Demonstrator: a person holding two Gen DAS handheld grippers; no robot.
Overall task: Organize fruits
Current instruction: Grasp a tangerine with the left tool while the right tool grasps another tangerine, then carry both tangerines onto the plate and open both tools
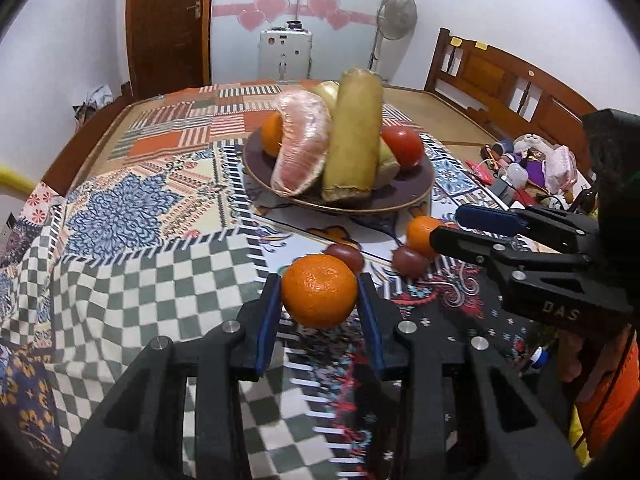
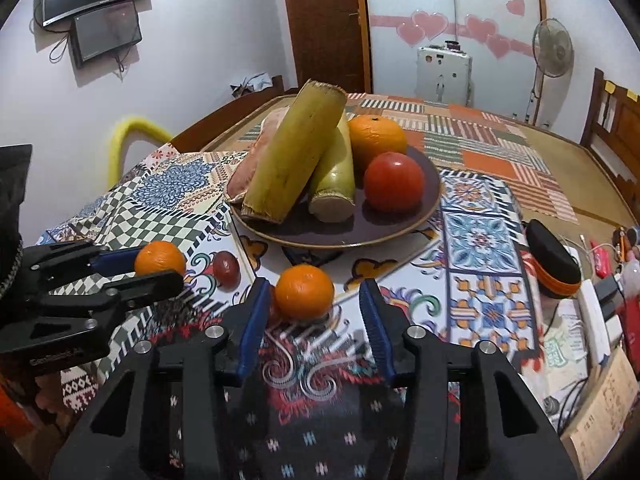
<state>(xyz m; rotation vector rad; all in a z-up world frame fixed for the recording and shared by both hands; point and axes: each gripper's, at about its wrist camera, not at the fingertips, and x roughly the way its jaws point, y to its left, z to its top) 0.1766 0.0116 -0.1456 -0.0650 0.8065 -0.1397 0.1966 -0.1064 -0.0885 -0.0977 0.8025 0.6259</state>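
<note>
On the purple plate (image 2: 430, 196): pomelo, orange, tomato. Left tool (image 1: 319, 295) clamps a tangerine (image 1: 319, 295); right tool (image 2: 311, 307) brackets another tangerine (image 2: 304, 291), ungripped. Plums (image 1: 409, 261) remain.

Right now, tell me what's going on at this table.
A person is sorting fruit with tongs in each hand. The left tongs are clamped on a mandarin. The right tongs sit around a second mandarin on the cloth, but their pads do not yet press on it. Two small dark red fruits lie loose nearby. The plate behind already holds an orange, a tomato and other produce.
</note>
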